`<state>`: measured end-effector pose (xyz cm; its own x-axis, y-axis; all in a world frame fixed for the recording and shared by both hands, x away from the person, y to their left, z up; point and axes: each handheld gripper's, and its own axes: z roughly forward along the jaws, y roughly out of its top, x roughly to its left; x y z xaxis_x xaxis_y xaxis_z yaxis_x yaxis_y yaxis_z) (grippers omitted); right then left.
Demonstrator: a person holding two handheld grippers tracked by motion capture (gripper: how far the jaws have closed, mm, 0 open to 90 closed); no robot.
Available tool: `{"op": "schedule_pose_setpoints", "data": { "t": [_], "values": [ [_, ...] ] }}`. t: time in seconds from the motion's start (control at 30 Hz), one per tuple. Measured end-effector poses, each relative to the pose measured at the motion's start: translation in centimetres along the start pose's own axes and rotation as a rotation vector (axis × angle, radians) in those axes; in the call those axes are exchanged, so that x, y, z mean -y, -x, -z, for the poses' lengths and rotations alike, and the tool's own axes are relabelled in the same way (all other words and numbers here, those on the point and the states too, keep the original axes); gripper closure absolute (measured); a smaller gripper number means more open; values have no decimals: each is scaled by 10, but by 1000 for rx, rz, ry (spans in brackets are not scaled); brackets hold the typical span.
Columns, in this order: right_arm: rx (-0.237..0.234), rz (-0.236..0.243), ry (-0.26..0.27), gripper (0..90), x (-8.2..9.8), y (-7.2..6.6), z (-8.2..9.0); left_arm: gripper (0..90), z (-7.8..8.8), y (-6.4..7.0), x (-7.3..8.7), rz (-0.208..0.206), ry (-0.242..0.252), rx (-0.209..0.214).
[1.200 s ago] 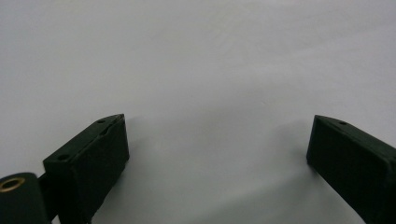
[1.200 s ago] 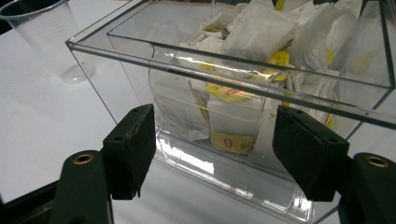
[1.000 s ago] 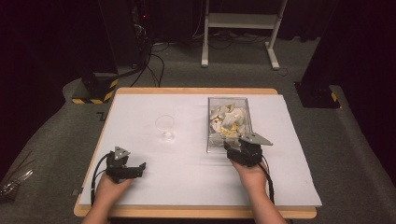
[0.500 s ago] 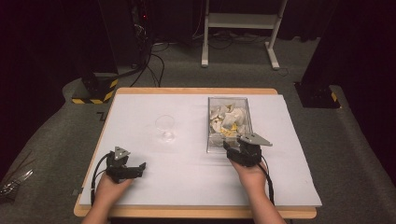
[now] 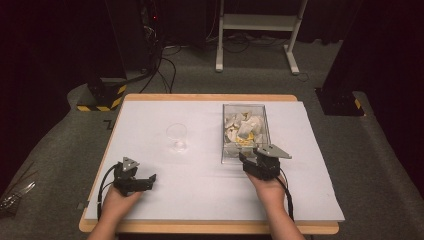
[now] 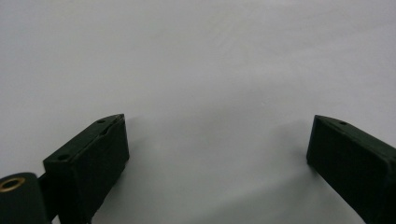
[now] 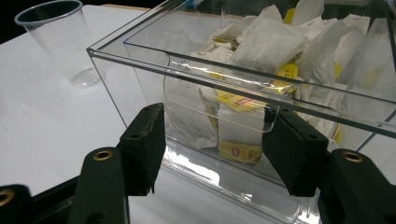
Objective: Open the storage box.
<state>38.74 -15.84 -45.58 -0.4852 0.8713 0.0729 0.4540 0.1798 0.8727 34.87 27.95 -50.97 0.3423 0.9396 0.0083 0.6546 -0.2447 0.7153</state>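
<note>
Right gripper: at the clear box's 6 o'clock wall, jaws narrower than 1 second ago, grasping nothing.
Left gripper: unmoved, released.
Cup: box's 9 o'clock.

In the right gripper view the clear box runs off the right and top edges, and its back wall is cut away. The print on the yellow tea bag labels is too blurred to read.
</note>
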Motion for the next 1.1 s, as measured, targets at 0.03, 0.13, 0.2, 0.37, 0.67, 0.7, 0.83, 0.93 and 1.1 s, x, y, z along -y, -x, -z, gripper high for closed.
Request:
{"op": "schedule_pose_setpoints", "data": {
  "t": [0.03,0.13,0.2,0.37,0.67,0.7,0.83,0.93,1.1],
  "values": [
    [2,-1,1,401,0,0,0,59,0,0,0,1,0,0],
    [-3,-2,3,403,1,0,2,59,0,0,0,-2,0,-1],
    [-4,-6,5,405,2,-1,3,59,0,0,0,-1,0,-1],
    [-5,-9,13,408,5,-2,6,59,0,0,0,0,0,0],
    [2,-6,19,398,9,-5,11,59,0,0,0,-1,0,0],
    [2,-5,20,398,9,-5,11,59,0,0,0,-1,0,0],
    [2,-6,24,395,11,-7,15,59,0,0,0,0,0,0],
    [2,-5,24,390,12,-7,16,59,0,0,0,0,0,0],
    [4,-5,29,387,14,-8,19,59,0,0,0,2,0,0]
  ]
}}
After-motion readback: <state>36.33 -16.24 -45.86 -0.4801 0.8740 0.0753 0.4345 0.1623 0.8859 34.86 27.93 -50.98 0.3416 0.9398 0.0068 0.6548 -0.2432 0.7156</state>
